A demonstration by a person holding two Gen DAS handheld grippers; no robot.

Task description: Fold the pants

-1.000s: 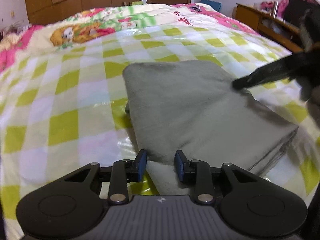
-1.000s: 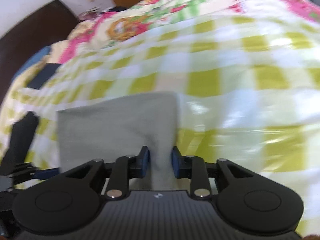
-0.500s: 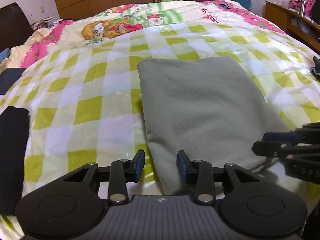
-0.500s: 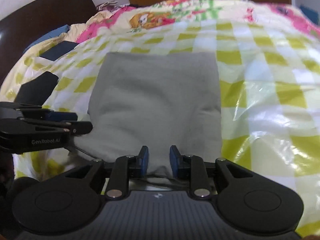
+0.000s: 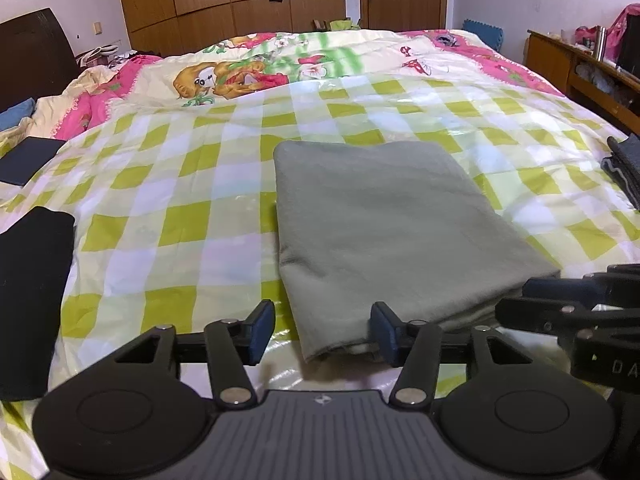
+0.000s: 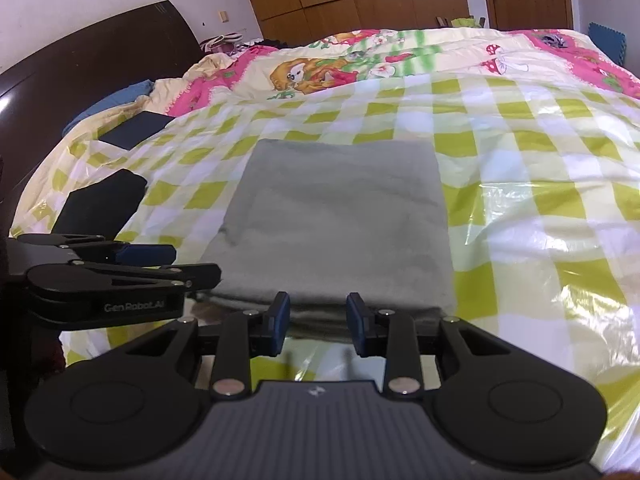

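both wrist views low, near, facing up the bed (image 5: 224, 184); sharing folded pants (image 5: 384, 224)

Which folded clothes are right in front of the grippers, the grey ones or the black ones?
The grey pants, folded into a neat rectangle in the middle of the checked cover. The black bundle lies off to the left side, away from both grippers.
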